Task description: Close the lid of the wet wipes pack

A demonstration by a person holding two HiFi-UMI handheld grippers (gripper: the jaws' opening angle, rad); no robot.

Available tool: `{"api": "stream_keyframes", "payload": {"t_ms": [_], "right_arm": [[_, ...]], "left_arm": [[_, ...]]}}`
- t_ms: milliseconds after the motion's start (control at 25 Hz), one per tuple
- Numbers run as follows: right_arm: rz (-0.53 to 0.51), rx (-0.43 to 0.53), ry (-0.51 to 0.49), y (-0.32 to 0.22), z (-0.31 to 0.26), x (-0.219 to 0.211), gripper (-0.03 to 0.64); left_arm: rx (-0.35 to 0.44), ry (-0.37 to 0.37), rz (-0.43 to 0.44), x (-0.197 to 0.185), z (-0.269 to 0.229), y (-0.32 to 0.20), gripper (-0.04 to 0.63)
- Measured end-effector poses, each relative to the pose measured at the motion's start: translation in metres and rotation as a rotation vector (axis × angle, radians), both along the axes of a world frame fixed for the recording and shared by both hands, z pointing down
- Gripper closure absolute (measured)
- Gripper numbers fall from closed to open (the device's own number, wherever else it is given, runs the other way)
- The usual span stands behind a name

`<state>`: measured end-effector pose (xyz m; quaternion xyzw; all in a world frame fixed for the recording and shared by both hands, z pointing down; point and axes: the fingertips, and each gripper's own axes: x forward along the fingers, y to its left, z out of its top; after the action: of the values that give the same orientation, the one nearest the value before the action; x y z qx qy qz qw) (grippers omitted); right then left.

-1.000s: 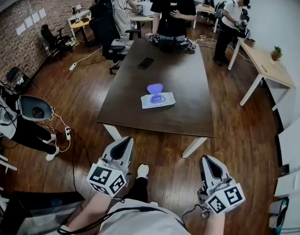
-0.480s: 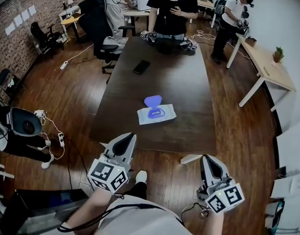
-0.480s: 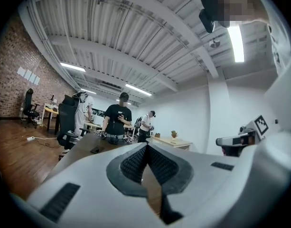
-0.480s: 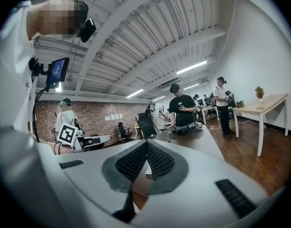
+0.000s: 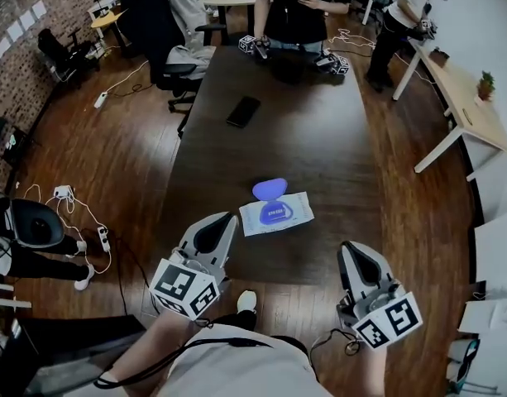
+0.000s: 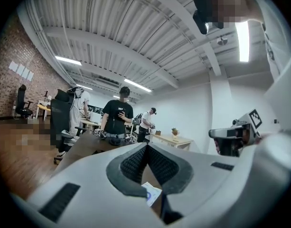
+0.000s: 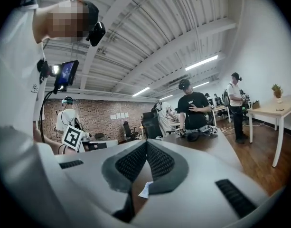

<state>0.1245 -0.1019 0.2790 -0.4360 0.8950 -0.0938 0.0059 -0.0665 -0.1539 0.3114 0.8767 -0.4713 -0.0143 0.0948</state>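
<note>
Wet wipes pack [image 5: 275,215] lies on the dark table [image 5: 319,139] near its close edge, long axis across the table. Its blue lid [image 5: 270,188] is open, apparently hinged on the far side. A black phone [image 5: 243,111] lies well beyond. Left gripper [image 5: 228,220] and right gripper [image 5: 350,249] are near the pack, both closed tight and empty.

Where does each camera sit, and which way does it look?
Head view: on the head, facing steeply down at table, wet wipes pack, left gripper, right gripper.
Left gripper view: on that gripper, level along its shut jaws; right gripper alongside.
Right gripper view: likewise; left gripper alongside.
All three share the pack.
</note>
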Motion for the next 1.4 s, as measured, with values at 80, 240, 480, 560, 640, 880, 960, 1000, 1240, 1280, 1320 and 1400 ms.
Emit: {"api": "stream_keyframes", "payload": {"t_ms": [80, 240, 480, 560, 640, 880, 960, 1000, 1240, 1280, 1320, 1400], "right_arm": [[-0.019, 0.006, -0.002, -0.018, 0.000, -0.007, 0.611], [-0.052, 0.013, -0.005, -0.050, 0.006, -0.018, 0.611], [-0.130, 0.003, -0.018, -0.090, 0.020, -0.026, 0.611], [-0.174, -0.012, -0.025, -0.102, 0.028, -0.028, 0.611], [-0.230, -0.031, -0.022, -0.114, 0.043, -0.033, 0.611], [-0.433, -0.076, 0.035, -0.162, 0.113, -0.040, 0.611], [-0.479, -0.091, 0.062, -0.179, 0.139, -0.045, 0.611], [-0.497, -0.097, 0.071, -0.185, 0.150, -0.050, 0.611], [-0.586, -0.132, 0.143, -0.209, 0.213, -0.084, 0.505], [-0.599, -0.131, 0.164, -0.212, 0.222, -0.089, 0.486], [-0.608, -0.132, 0.182, -0.216, 0.231, -0.092, 0.469], [-0.619, -0.143, 0.206, -0.226, 0.246, -0.096, 0.443]], "left_arm": [[-0.016, 0.006, 0.005, -0.001, 0.000, -0.016, 0.595], [-0.029, 0.021, 0.009, 0.000, 0.001, -0.041, 0.595], [-0.041, 0.009, -0.028, 0.004, 0.013, -0.060, 0.595], [-0.052, 0.000, -0.054, 0.004, 0.020, -0.064, 0.595], [-0.063, -0.011, -0.082, 0.006, 0.032, -0.068, 0.595], [-0.149, -0.021, -0.166, 0.028, 0.106, -0.096, 0.595], [-0.172, 0.011, -0.212, 0.029, 0.130, -0.104, 0.595], [-0.182, 0.028, -0.232, 0.029, 0.140, -0.107, 0.595], [-0.260, 0.041, -0.286, 0.023, 0.209, -0.111, 0.595], [-0.273, 0.042, -0.295, 0.021, 0.220, -0.112, 0.595], [-0.285, 0.046, -0.304, 0.019, 0.230, -0.113, 0.595], [-0.303, 0.056, -0.325, 0.016, 0.246, -0.115, 0.595]]}}
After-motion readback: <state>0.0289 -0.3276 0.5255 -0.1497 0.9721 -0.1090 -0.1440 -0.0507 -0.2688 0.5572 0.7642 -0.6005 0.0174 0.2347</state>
